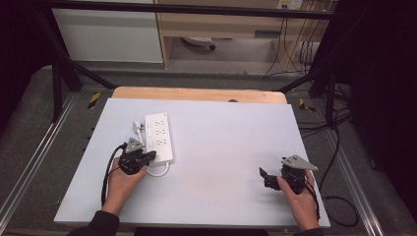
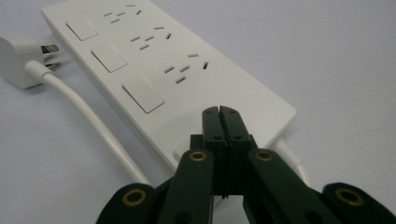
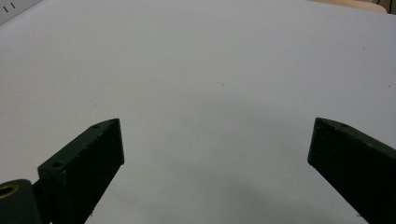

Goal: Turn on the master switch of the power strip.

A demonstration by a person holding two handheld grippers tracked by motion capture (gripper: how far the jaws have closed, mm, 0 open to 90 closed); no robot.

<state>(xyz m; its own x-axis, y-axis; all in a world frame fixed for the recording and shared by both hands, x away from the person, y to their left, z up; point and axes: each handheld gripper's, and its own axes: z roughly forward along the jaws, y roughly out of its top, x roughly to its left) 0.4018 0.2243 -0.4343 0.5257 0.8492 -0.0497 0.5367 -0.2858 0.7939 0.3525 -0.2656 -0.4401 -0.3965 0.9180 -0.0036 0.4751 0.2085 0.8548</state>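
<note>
A white power strip with three socket rows lies on the left half of the pale sheet. Its white plug rests beside the far left end. The white cable loops out from the near end. My left gripper is shut with nothing between its jaws, and its tips sit over the strip's near end. My right gripper is held wide open just above bare sheet at the right, far from the strip. A corner of the strip shows at top left there.
The pale sheet covers a wooden table whose far edge shows beyond it. Metal rails and black frame posts flank both sides. Black cables lie on the floor to the right.
</note>
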